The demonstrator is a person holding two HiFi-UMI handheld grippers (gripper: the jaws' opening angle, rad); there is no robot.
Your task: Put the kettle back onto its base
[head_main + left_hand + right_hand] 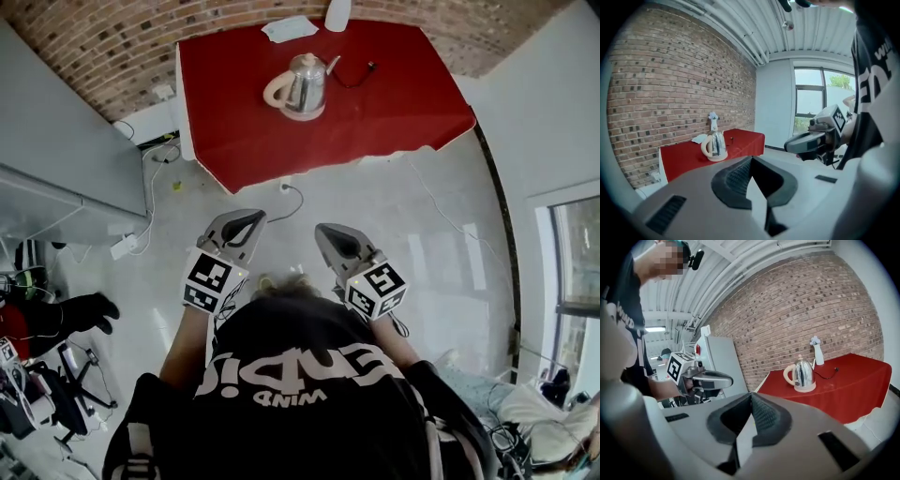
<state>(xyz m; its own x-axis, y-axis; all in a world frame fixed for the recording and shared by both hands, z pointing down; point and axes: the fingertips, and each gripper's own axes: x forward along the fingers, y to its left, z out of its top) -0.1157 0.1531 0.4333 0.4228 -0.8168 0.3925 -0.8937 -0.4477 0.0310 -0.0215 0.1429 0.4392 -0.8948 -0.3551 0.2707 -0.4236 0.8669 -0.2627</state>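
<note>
The kettle (pixel 298 84) stands upright on its cream base (pixel 302 114) near the far middle of the desk (pixel 234 141), which is draped in a red cloth and set against a brick wall (pixel 112 47). Its handle is to the left in the head view and its spout to the right. A thin black cord (pixel 354 77) lies on the cloth just right of the kettle. A white vase (pixel 337 14) stands at the desk's far edge, with a pale napkin (pixel 289 28) beside it. The person stands on the grey floor (pixel 394 216), well apart from the desk, and holds both tools out in front, side by side and pointed toward the desk. The left hand-held gripper (pixel 242 220) has its jaws pressed together with nothing between them (its own view shows the dark ribbed pads meeting at the tips). The right hand-held gripper (pixel 330 232) looks the same, with its pads closed on each other and empty. Neither touches the kettle or the desk, and each shows in the other's view, level with it and near.
</note>
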